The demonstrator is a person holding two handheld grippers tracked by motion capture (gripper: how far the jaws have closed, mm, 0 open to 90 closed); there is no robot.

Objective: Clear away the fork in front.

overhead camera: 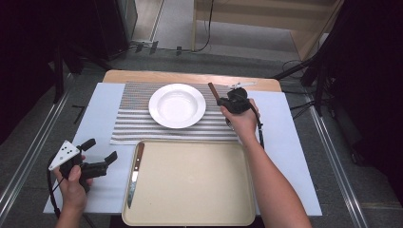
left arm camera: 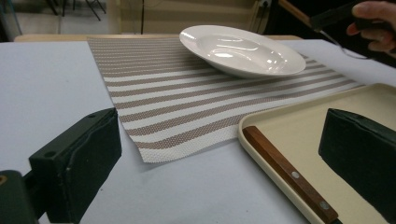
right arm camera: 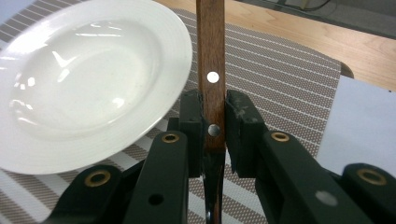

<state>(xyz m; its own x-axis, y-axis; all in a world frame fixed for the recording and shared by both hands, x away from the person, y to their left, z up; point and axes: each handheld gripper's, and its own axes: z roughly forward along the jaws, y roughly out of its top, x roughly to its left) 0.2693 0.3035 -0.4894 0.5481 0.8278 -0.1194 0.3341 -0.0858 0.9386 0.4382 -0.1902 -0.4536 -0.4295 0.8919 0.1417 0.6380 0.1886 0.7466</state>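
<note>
A white deep plate (overhead camera: 177, 105) (left arm camera: 240, 49) (right arm camera: 88, 88) rests on a striped placemat (overhead camera: 133, 118). Just right of the plate, my right gripper (overhead camera: 221, 101) (right arm camera: 214, 116) is shut on a wooden-handled utensil (overhead camera: 213, 90) (right arm camera: 211, 56). Its riveted handle points away over the mat, and its metal end is hidden under the jaws. A wooden-handled knife (overhead camera: 134, 173) (left arm camera: 289, 175) lies along the left rim of the beige tray (overhead camera: 190, 190). My left gripper (overhead camera: 101, 149) (left arm camera: 224, 135) hovers open left of the tray, with nothing between its jaws.
A pale blue sheet (overhead camera: 95, 118) covers the wooden table under the mat and tray. The tray's inside is bare apart from the knife. Beyond the table's far edge are floor, cables and dark stands.
</note>
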